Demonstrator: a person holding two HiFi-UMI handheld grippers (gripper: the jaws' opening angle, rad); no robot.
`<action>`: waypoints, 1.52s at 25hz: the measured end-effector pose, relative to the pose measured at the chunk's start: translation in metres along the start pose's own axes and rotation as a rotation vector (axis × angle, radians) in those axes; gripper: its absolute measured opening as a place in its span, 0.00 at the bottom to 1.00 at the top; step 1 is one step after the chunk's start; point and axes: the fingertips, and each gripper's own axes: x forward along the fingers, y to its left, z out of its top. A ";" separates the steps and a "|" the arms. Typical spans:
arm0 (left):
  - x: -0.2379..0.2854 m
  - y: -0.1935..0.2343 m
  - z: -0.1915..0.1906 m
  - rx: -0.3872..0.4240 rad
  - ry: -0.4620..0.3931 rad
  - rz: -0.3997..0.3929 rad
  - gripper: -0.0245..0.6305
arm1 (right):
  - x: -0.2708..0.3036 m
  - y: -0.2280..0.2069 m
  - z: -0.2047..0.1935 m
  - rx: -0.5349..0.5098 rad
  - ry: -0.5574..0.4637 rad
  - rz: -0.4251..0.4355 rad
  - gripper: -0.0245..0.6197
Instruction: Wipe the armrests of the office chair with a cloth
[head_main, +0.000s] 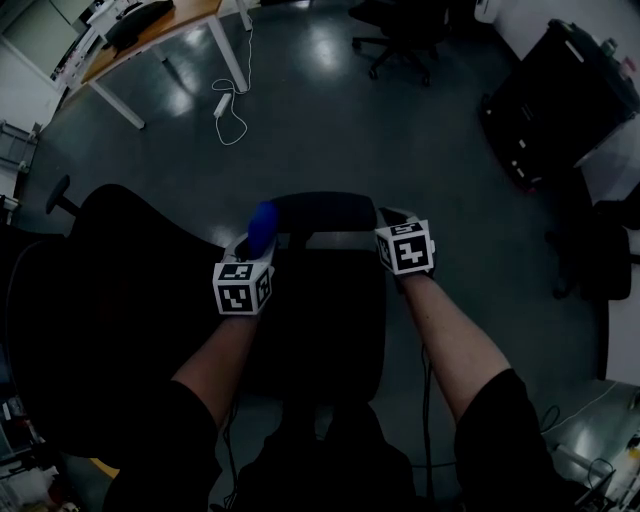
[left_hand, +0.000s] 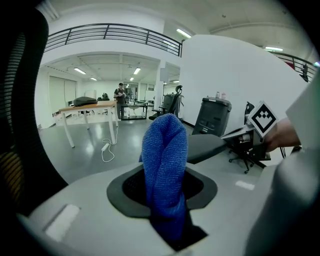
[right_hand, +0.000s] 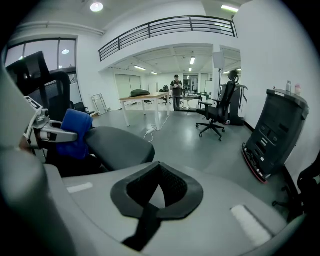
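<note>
each gripper has a smooth, rounded body of light grey colour. the left gripper (head_main: 256, 240) and the right gripper (head_main: 388, 222) each carry a white cube with black square markers: the left cube (head_main: 243, 288) and the right cube (head_main: 405, 248). in the gripper views a dark grey collar (left_hand: 201, 192) goes around the opening of the jaws, and the inner pads (right_hand: 172, 186) are black with a fine mesh pattern. a small white rectangular patch (right_hand: 248, 223) sits on the grey shell at the near right. the person wears a dark top with short sleeves, the left sleeve (head_main: 165, 440) and the right sleeve (head_main: 500, 425). a thin dark cable (head_main: 426, 400) runs beside the right forearm.
</note>
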 end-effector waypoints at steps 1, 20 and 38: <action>-0.001 0.000 0.000 -0.003 0.000 0.005 0.26 | 0.000 0.002 -0.001 -0.004 -0.001 0.004 0.04; 0.030 -0.139 0.023 0.037 -0.019 -0.230 0.26 | 0.005 0.012 -0.015 -0.019 -0.003 0.072 0.04; 0.001 -0.082 0.095 0.115 -0.162 -0.185 0.25 | -0.017 -0.024 -0.003 -0.033 -0.048 0.052 0.04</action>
